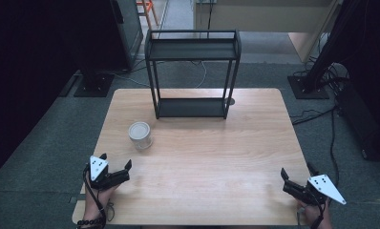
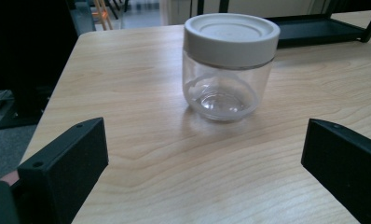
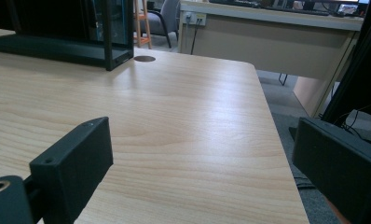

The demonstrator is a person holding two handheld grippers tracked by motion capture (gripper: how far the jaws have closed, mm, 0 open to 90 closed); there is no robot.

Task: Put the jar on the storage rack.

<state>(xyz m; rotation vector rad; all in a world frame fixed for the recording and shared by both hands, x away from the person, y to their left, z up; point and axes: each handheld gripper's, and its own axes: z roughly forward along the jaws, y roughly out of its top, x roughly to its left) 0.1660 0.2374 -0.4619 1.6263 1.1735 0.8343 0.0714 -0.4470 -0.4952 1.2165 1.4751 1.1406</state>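
Jar (image 1: pixel 140 135), clear glass w/ a pale lid (image 2: pixel 230 31), stands upright on the wooden table (image 1: pixel 212 157) toward its left side, just in front of the black two-shelf rack (image 1: pixel 193 74) at the table's far edge & well apart from both grippers. We see the left gripper (image 1: pixel 115 164) low at the near-left corner w/ its jaws spread wide & holding nothing, the jar dead ahead betw. them in the left gripper view. The right gripper (image 1: pixel 298 175) sits at the near-right corner, jaws likewise wide apart & empty, over bare wood by the table edge.
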